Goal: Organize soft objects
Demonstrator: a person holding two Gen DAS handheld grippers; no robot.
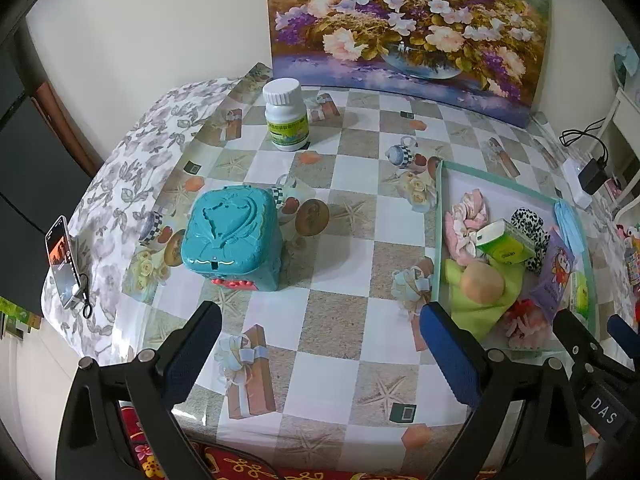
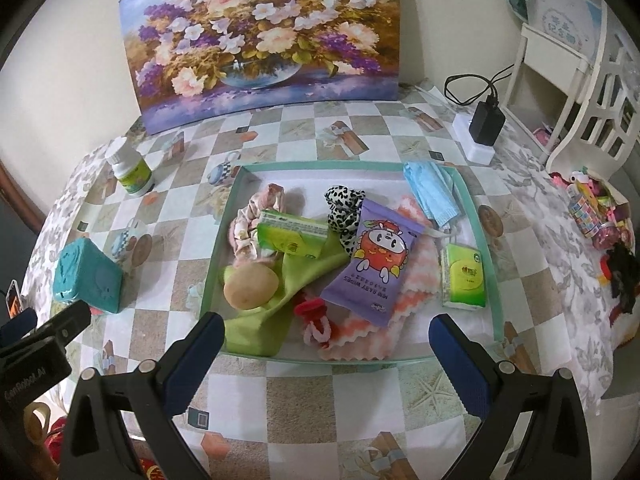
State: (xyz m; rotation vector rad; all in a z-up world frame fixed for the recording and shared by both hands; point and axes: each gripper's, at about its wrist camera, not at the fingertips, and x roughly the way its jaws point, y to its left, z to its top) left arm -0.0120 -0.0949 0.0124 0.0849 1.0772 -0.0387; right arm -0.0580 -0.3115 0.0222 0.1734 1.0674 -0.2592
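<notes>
A green-rimmed tray [image 2: 476, 216] on the checkered table holds soft things: a purple wipes pack [image 2: 376, 264], a green cloth [image 2: 280, 284] with a beige sponge [image 2: 250, 286], two green tissue packs [image 2: 292, 234] [image 2: 464, 276], blue masks [image 2: 432, 196], scrunchies, a striped pink cloth [image 2: 416, 292]. The tray also shows at the right of the left wrist view [image 1: 440, 216]. My right gripper [image 2: 326, 340] is open and empty just before the tray's near edge. My left gripper [image 1: 320, 336] is open and empty over the table, left of the tray.
A teal toy box [image 1: 232, 236] and a white pill bottle [image 1: 285, 120] stand left of the tray. A flower painting [image 2: 260, 40] leans on the wall. A charger on a power strip [image 2: 484, 124] and small toys [image 2: 600, 216] lie at right. A phone [image 1: 62, 260] lies far left.
</notes>
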